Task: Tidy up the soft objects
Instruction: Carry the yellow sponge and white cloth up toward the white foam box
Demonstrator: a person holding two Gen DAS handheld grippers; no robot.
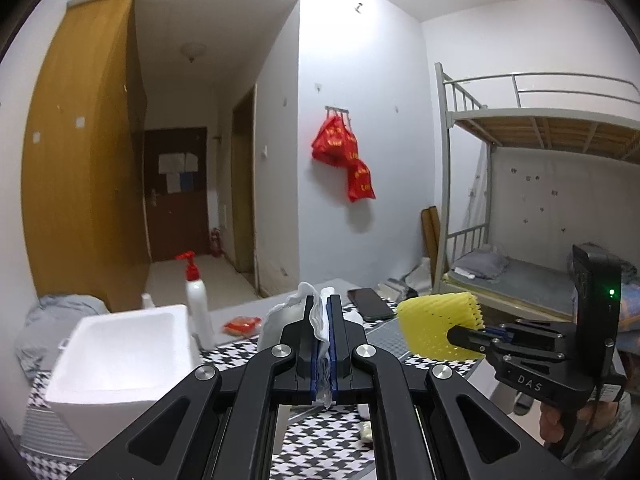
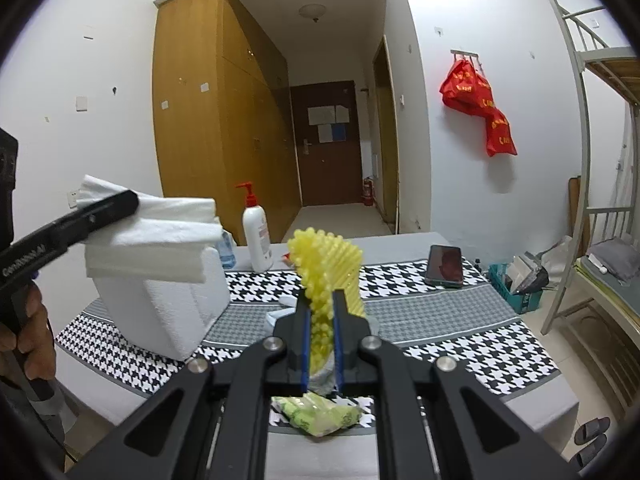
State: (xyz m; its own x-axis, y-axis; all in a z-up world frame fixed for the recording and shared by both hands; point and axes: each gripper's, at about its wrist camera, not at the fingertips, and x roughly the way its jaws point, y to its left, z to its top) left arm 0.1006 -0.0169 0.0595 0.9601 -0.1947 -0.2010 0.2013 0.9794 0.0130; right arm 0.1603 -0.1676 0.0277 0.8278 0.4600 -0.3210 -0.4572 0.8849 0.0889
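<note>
The left gripper (image 1: 323, 344) has its jaws clamped on a white folded tissue (image 2: 160, 224), held in the air above the white foam box (image 1: 120, 344). The right gripper (image 2: 320, 332) is pinched on a yellow foam net sleeve (image 2: 326, 264), also lifted clear of the table (image 2: 440, 320). Both grips catch only an edge, so I judge either soft piece could slip out, or unfold and snag the pump bottle (image 2: 258, 236) behind the box.

"DAS" is printed on the right gripper (image 1: 466, 336).
</note>
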